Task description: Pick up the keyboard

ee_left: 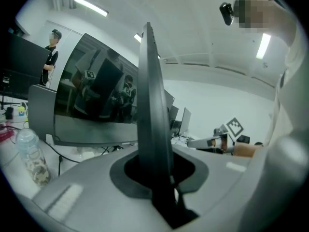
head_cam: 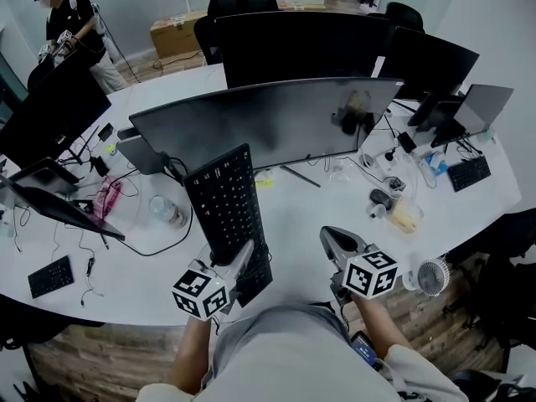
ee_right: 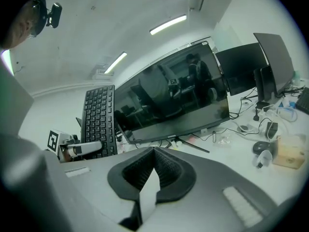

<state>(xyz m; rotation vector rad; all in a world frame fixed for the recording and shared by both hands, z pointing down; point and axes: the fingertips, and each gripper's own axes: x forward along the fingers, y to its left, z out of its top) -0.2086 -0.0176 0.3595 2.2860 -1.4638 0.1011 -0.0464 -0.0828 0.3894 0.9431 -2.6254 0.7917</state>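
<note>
The black keyboard (head_cam: 226, 212) is raised off the white desk (head_cam: 297, 212), its far end tipped up toward the curved monitor (head_cam: 268, 120). My left gripper (head_cam: 243, 258) is shut on its near end. In the left gripper view the keyboard (ee_left: 152, 105) stands edge-on between the jaws (ee_left: 154, 178). The right gripper view shows the keyboard (ee_right: 99, 120) upright with its keys facing the camera. My right gripper (head_cam: 335, 241) hovers to the right of the keyboard, apart from it, with its jaws (ee_right: 153, 170) together and holding nothing.
A plastic bottle (head_cam: 165, 210) lies left of the keyboard, with cables around it. A mouse (head_cam: 381, 197), a small fan (head_cam: 431, 276) and a second keyboard (head_cam: 469, 172) sit to the right. More monitors ring the desk. A person (head_cam: 71, 28) stands at far left.
</note>
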